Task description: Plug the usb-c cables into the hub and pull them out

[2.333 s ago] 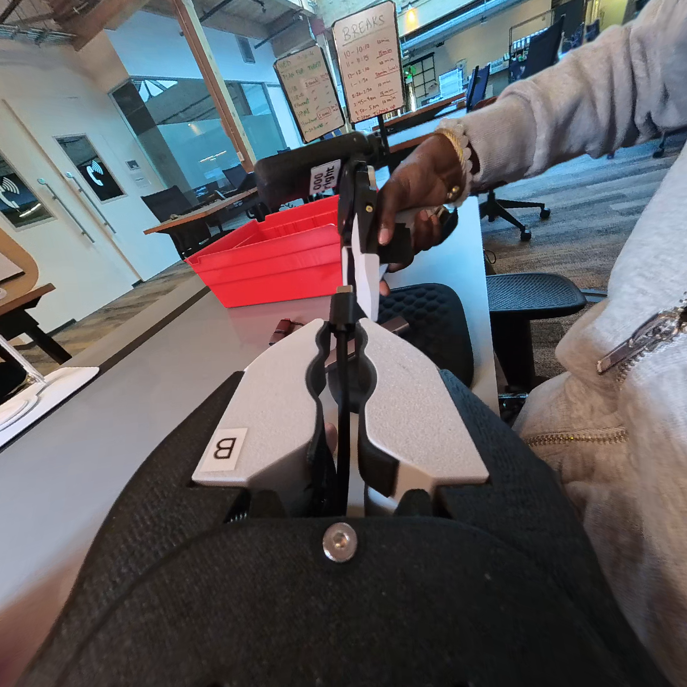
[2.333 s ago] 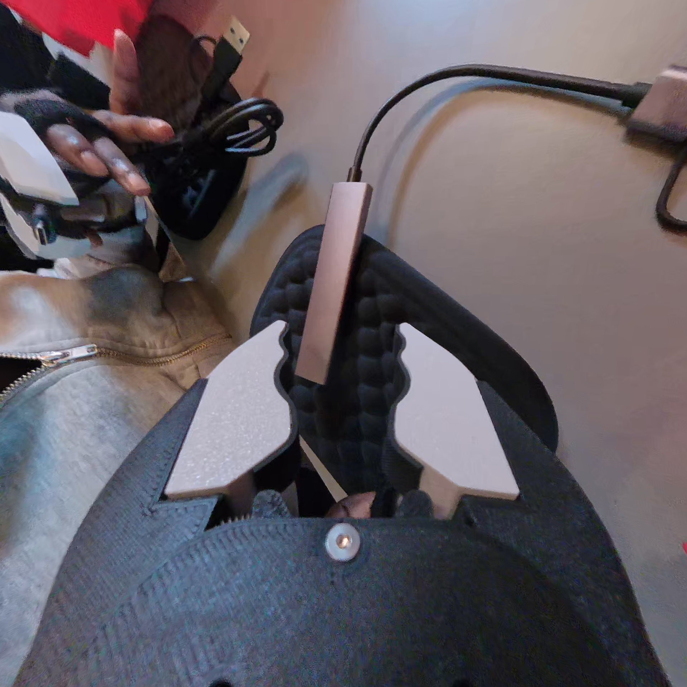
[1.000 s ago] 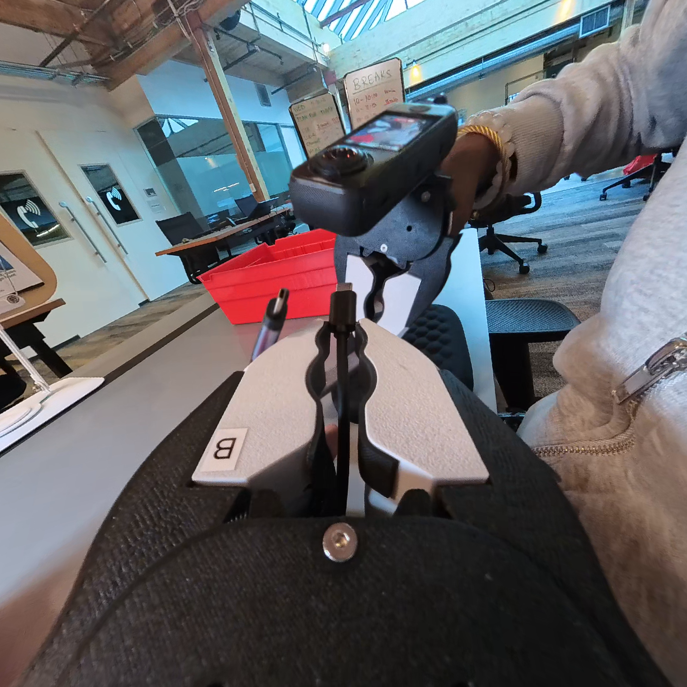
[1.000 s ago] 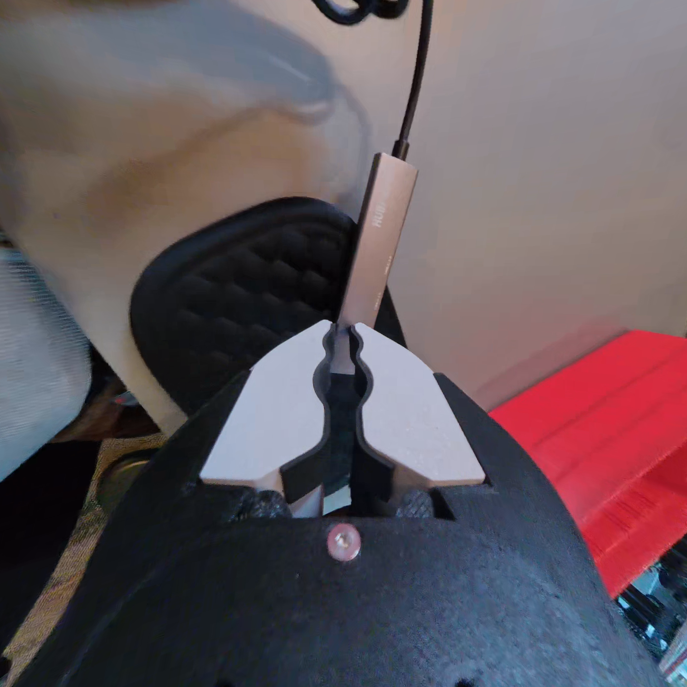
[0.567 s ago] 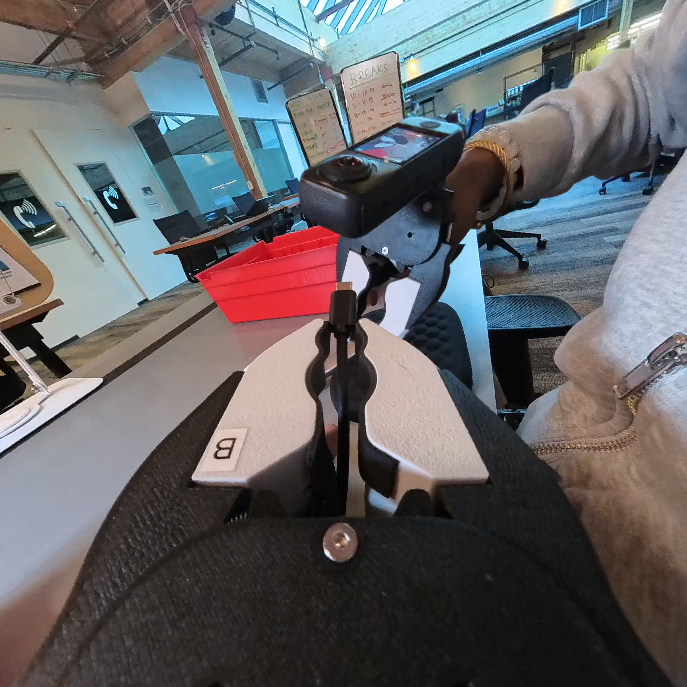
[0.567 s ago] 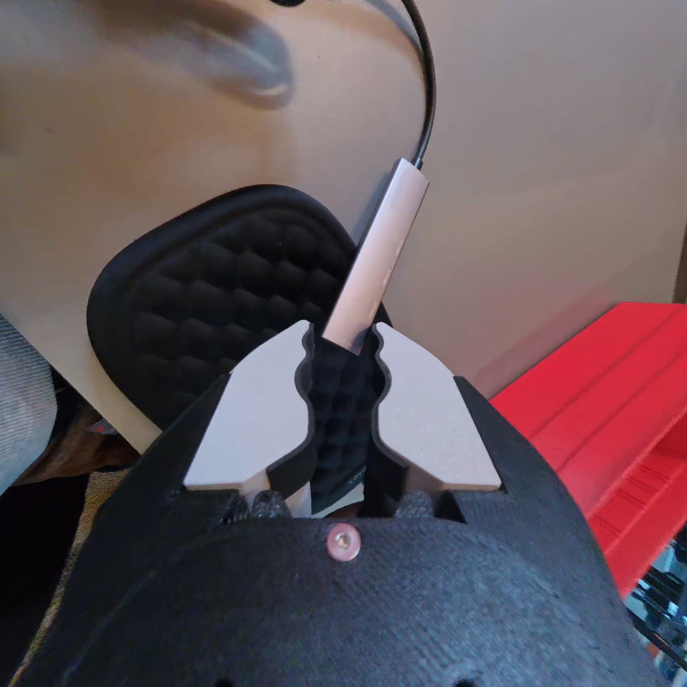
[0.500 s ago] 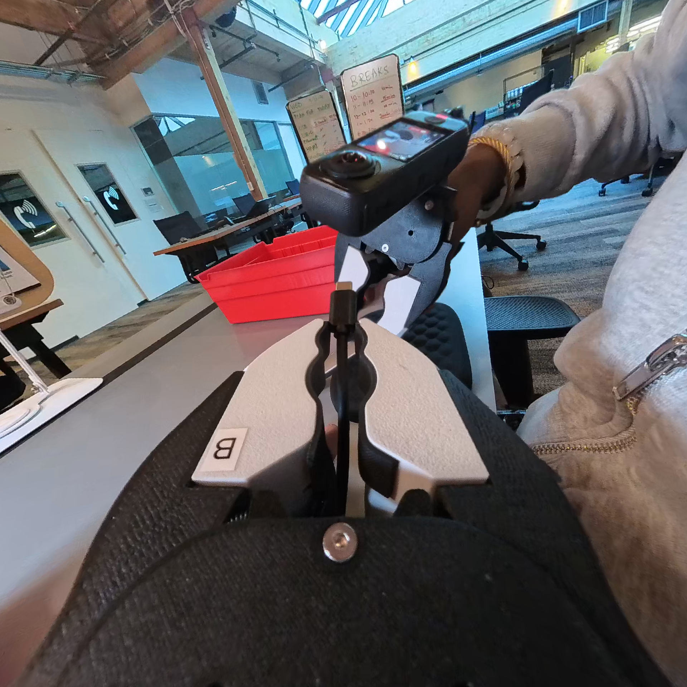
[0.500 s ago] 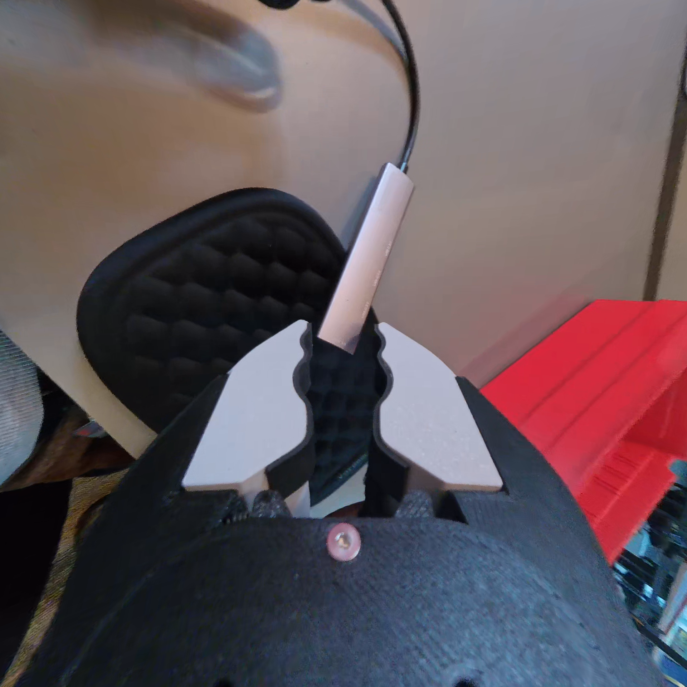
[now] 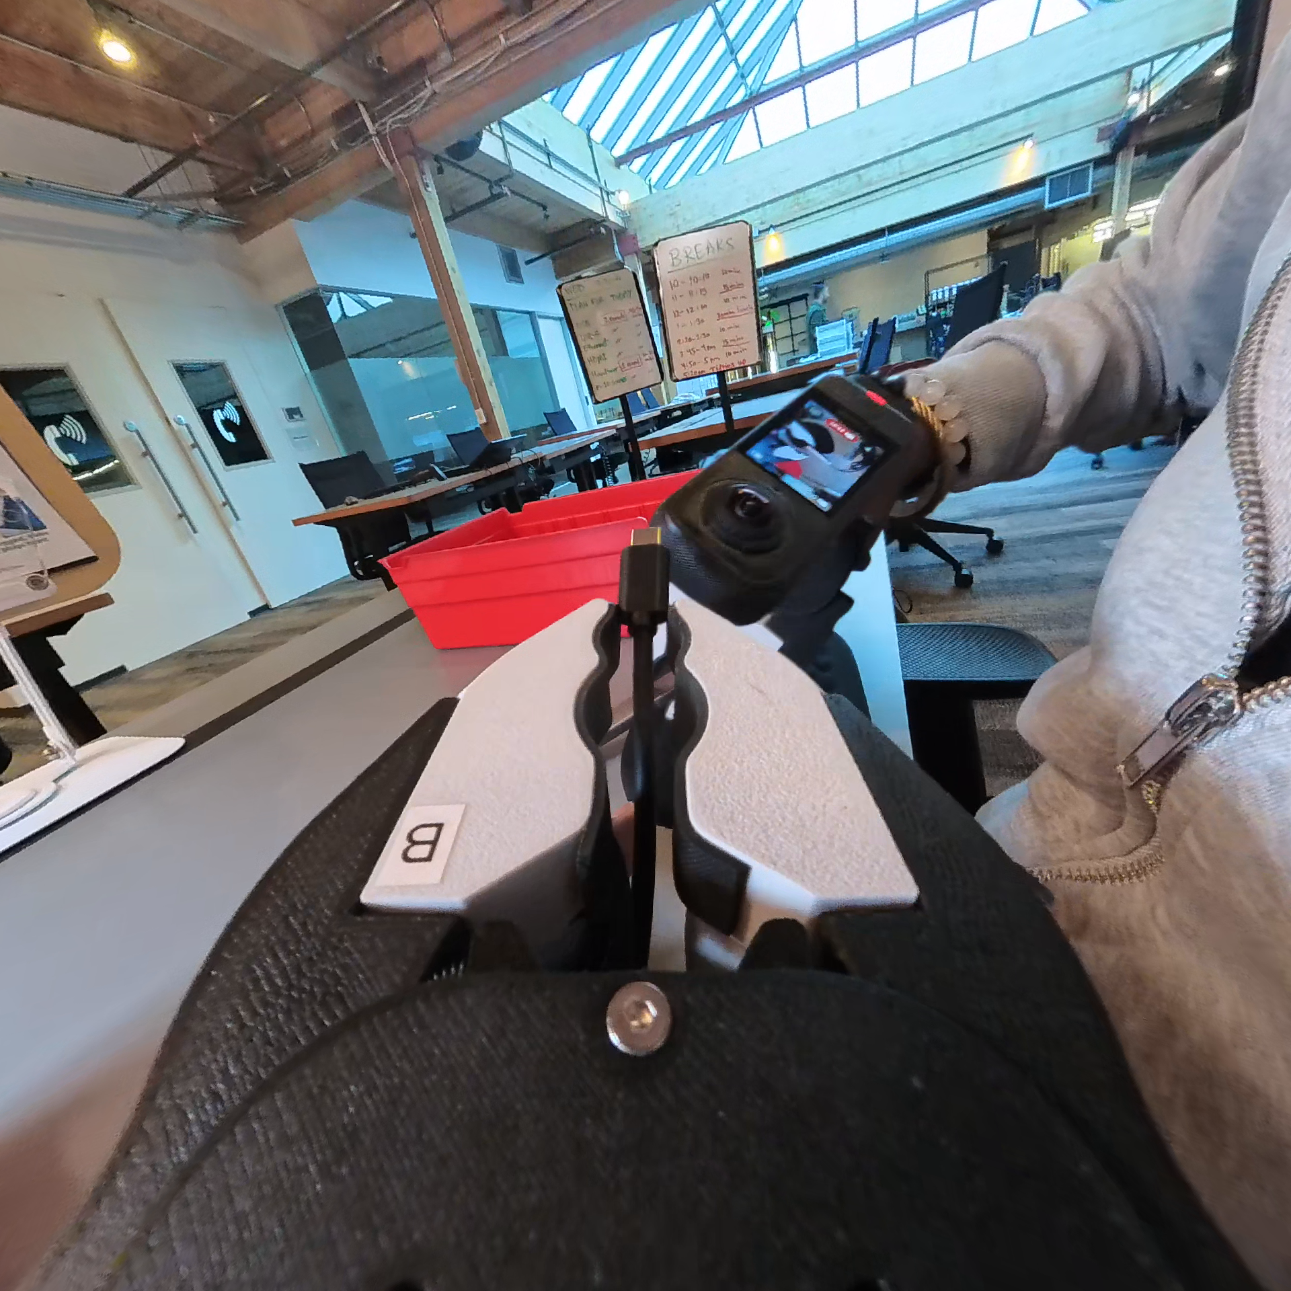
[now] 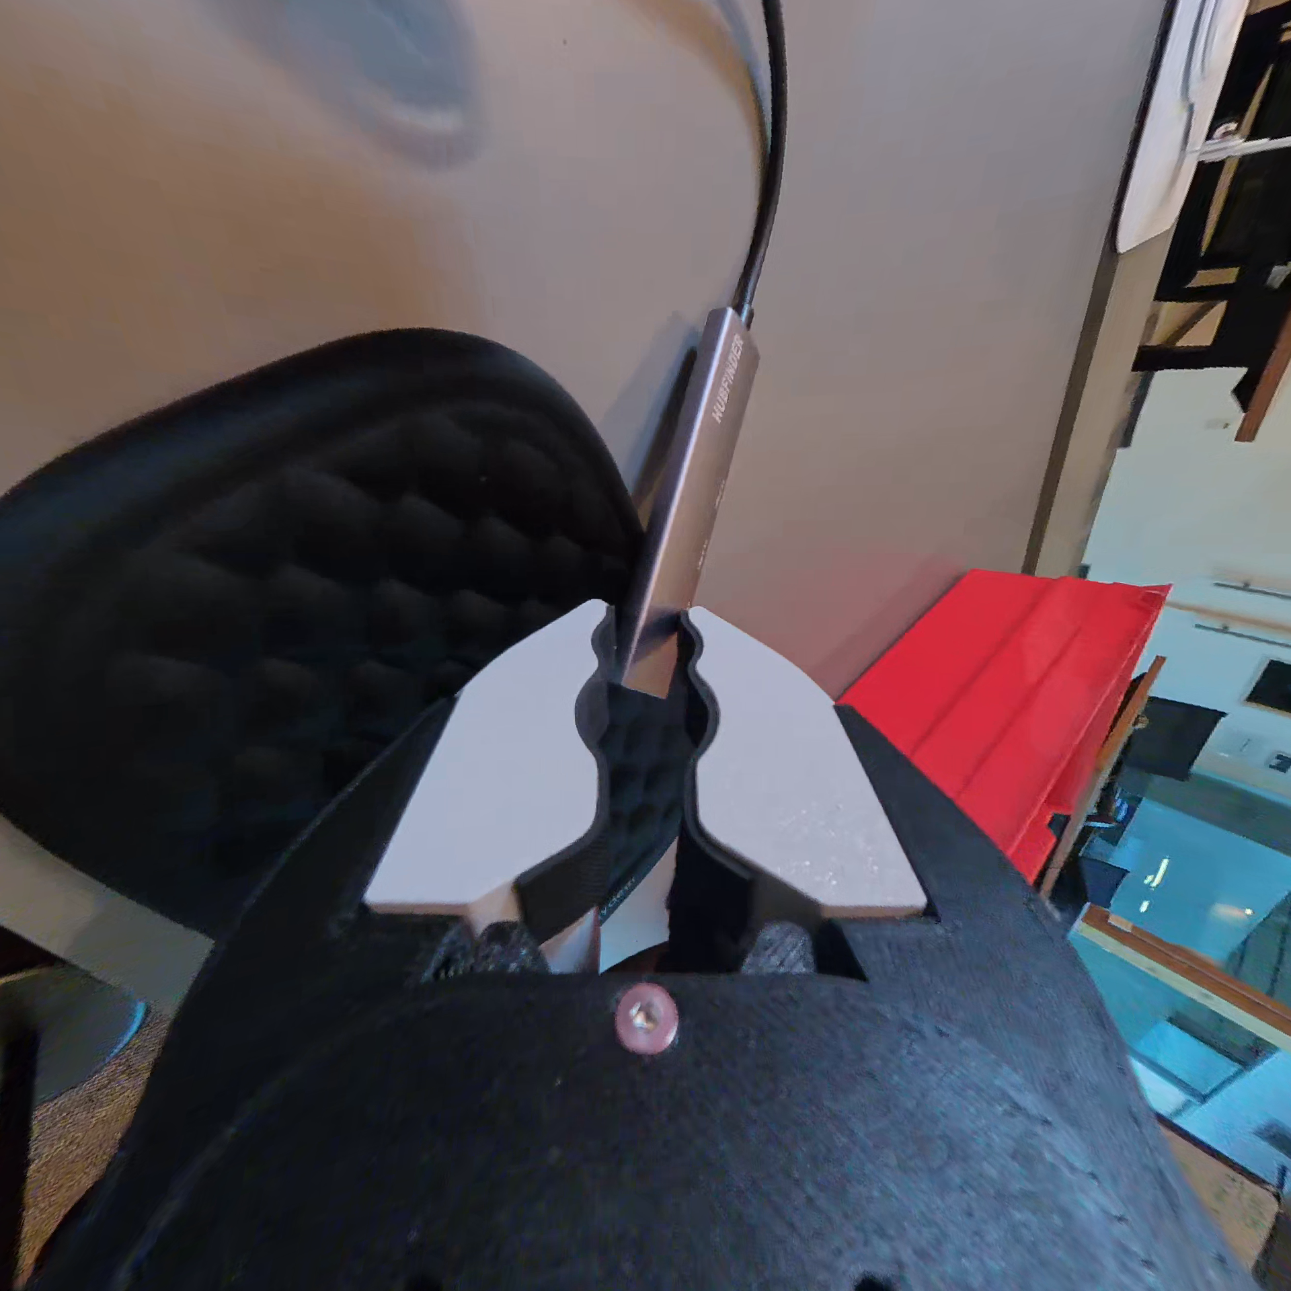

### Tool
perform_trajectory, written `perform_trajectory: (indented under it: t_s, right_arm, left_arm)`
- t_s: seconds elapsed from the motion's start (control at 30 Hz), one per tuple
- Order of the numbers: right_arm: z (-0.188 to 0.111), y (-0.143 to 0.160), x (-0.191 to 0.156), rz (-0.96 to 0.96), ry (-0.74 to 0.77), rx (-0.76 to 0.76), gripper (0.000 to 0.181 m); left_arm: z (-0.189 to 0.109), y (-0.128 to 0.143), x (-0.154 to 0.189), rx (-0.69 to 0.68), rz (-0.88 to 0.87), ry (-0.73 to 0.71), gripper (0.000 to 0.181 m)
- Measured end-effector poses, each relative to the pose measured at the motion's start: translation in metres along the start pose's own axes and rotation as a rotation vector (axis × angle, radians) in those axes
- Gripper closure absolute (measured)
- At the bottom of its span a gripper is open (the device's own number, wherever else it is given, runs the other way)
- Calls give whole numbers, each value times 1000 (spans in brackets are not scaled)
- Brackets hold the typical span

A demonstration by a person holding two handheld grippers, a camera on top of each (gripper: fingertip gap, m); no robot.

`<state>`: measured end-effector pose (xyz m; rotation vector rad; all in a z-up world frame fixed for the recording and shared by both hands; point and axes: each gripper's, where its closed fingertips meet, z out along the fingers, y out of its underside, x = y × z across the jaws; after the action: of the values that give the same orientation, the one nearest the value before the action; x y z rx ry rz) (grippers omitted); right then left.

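Note:
My left gripper point(image 9: 646, 622) is shut on a black USB-C cable; its plug point(image 9: 646, 576) sticks up past the fingertips, metal tip bare. My right gripper point(image 10: 651, 646) is shut on the near end of a slim grey hub point(image 10: 698, 503), which slants up and away over the table. The hub's own black cable point(image 10: 765, 140) curves off the top of the right wrist view. In the left wrist view the right gripper's camera body point(image 9: 789, 517) hangs just right of the plug, and the hub is hidden there.
A black quilted pad point(image 10: 300, 559) lies on the grey table point(image 9: 209, 768) at its near edge, under the hub. A red bin point(image 9: 531, 566) stands farther back and also shows in the right wrist view point(image 10: 1013, 698). A grey-sleeved arm point(image 9: 1090, 363) holds the right gripper. Across from one pair of fingers to the other is roughly 15 cm.
The right gripper's jaws, loosened around the hub half a second ago, have closed on its end again. The right gripper's camera has dropped and turned toward my left gripper. The left grip is unchanged.

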<state>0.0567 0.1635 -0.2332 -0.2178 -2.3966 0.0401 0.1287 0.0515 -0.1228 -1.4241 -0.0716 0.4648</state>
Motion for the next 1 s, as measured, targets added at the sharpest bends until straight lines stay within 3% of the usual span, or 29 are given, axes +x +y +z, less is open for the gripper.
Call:
perform_trajectory:
  t_s: [0.13, 0.3, 0.4, 0.57, 0.77, 0.9, 1.0]
  right_arm:
    - [-1, -1, 4, 157, -155, 82, 169]
    - [-36, 8, 4, 669, -674, 272, 171]
    - [-29, 32, -12, 654, -696, 188, 172]
    - [-25, 35, -18, 480, -628, 87, 172]
    - [-13, 35, -27, 336, -701, -93, 171]
    - [-14, 33, -26, 455, -775, -13, 172]
    - [-33, 6, -13, 825, -1013, 255, 173]
  left_arm:
    - [-1, -1, 1, 3, 9, 0, 169]
    - [0, -1, 4, -1, 26, 11, 169]
    - [0, -1, 3, -1, 14, 15, 169]
    - [0, 0, 3, -3, 14, 14, 169]
    - [2, 2, 6, -21, 37, 27, 169]
    - [2, 3, 7, -22, 33, 35, 169]
    - [2, 3, 4, -26, 28, 18, 169]
